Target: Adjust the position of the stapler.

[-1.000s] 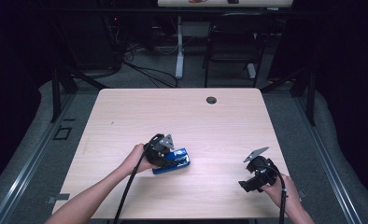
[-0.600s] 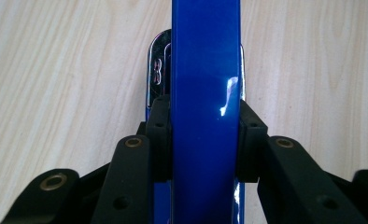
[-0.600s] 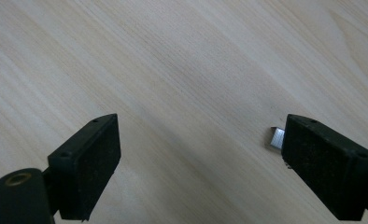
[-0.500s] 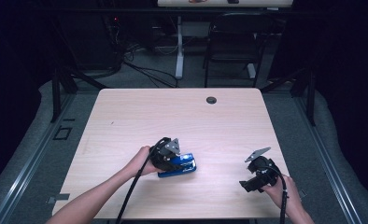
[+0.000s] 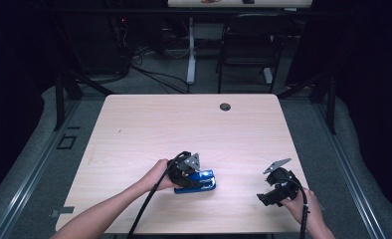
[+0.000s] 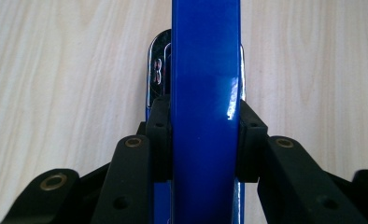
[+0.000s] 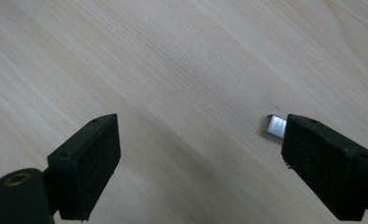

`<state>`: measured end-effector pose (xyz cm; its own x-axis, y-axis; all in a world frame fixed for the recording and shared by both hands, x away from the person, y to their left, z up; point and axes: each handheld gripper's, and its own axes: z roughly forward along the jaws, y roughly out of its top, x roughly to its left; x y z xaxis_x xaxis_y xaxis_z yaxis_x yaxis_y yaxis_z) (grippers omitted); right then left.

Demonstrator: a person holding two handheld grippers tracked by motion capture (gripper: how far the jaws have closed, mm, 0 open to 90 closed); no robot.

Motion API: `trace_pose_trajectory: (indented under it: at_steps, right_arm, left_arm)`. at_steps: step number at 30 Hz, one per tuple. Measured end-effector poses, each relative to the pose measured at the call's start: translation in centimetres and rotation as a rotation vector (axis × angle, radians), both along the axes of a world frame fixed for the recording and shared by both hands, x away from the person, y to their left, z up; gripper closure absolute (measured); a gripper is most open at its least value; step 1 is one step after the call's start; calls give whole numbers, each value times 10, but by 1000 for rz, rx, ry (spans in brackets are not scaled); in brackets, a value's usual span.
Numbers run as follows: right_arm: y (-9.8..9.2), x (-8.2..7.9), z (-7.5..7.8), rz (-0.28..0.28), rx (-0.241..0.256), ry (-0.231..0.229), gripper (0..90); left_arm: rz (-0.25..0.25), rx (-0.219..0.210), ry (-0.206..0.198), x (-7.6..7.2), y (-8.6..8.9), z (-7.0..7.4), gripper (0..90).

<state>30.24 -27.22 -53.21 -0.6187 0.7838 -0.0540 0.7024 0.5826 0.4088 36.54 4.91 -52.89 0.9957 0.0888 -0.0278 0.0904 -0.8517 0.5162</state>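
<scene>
Looking down from the high view, the wooden table [image 5: 149, 129] has most of its top bare, with wide free room toward the far edge, where a small dark grommet [image 5: 225, 106] sits. Near the front edge, left of centre, the left gripper [image 5: 186, 175] is clamped on a blue stapler [image 5: 202, 181] that lies flat, its long axis running roughly left to right. The right gripper [image 5: 273, 191] hovers well apart from it, close to the front right corner.

From the left gripper view, both black pads press the stapler's [image 6: 205, 93] glossy blue sides; its length runs straight away from the camera, chrome showing at the far end.

From the right gripper view, the jaws stand wide apart over bare wood, and a small strip of staples [image 7: 273, 127] lies just beside the right-hand pad.
</scene>
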Motion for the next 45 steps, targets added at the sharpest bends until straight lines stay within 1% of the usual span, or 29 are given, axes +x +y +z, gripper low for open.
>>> trace_pose_trajectory:
  at_steps: [1,2,3,5,6,10,11,12,15,16,17,18,19,20,23,25,27,29,30,32,33,34,36,37,38,40,42,43,45]
  right_arm:
    - [0,0,0,2,0,3,112]
    - [0,0,0,2,1,2,112]
    - [-1,0,0,7,-8,4,112]
    - [-2,-1,0,5,-5,-1,111]
    - [-2,-1,0,-1,-9,2,112]
    - [-2,-2,-1,-3,1,5,112]
    - [-2,-2,-2,-5,9,2,112]
    - [-2,-2,-1,2,-8,7,112]
    - [-2,-2,-1,0,-8,11,112]
    - [-2,-3,-1,-2,-6,9,112]
    - [-2,-3,-1,-2,-7,8,112]
    - [-2,-3,-1,-2,-1,9,112]
    - [-2,-3,-1,-3,-2,11,112]
    - [-3,-3,-1,0,-3,13,112]
    - [-3,-3,-1,1,-3,11,112]
    - [-3,-3,-1,0,-4,13,112]
    - [-3,-3,-1,0,-5,13,112]
    - [-2,-3,-2,-6,9,7,112]
    - [-2,-3,-2,-6,9,8,112]
    - [-2,-3,-2,-3,0,10,112]
    - [-2,-3,-2,-4,0,10,112]
    - [-2,-3,-2,-4,-1,11,112]
    - [-2,-3,-2,-4,0,10,112]
    - [-2,-3,-3,-9,14,6,112]
    - [-2,-3,-2,-1,-7,11,112]
    - [-2,-3,-2,2,-13,15,112]
    - [-2,-3,-2,2,-13,15,112]
    - [-2,-3,-1,3,-12,15,112]
    - [-2,-3,-1,2,-10,15,113]
  left_arm:
    - [-7,1,1,-1,-2,-1,663]
    - [-4,-1,-15,-3,-3,-3,663]
    - [-7,3,-16,-4,-5,-4,663]
    - [-23,11,-3,-4,-6,-5,663]
    - [-15,9,-13,-5,-7,-7,663]
    - [-40,20,11,-4,-9,-7,663]
    - [-31,17,-11,-5,-10,-8,663]
    - [-49,22,11,-5,-10,-8,663]
    - [-48,21,-11,-7,-11,-10,663]
    - [-54,26,-10,-6,-11,-11,663]
    - [-72,33,9,-5,-11,-10,663]
    - [-75,33,11,-5,-11,-11,663]
    - [-62,28,-11,-6,-11,-12,663]
    - [-60,29,-15,-6,-11,-13,663]
    - [-76,36,3,-3,-10,-13,663]
    - [-58,32,-14,-4,-10,-15,663]
    - [-54,30,-14,-3,-10,-16,663]
    - [-67,42,2,-2,-10,-15,663]
    - [-53,35,-19,-3,-10,-17,662]
    - [-54,38,-16,-2,-10,-18,662]
    - [-65,39,5,0,-10,-17,662]
    - [-65,39,5,0,-10,-17,662]
    - [-69,47,-3,0,-10,-17,662]
    - [-54,38,-25,-1,-11,-19,662]
    - [-58,37,-21,0,-10,-19,662]
    - [-62,37,-19,1,-10,-19,662]
    - [-68,34,-15,1,-9,-19,661]
    - [-79,37,1,2,-9,-18,661]
    - [-75,29,11,3,-8,-19,658]
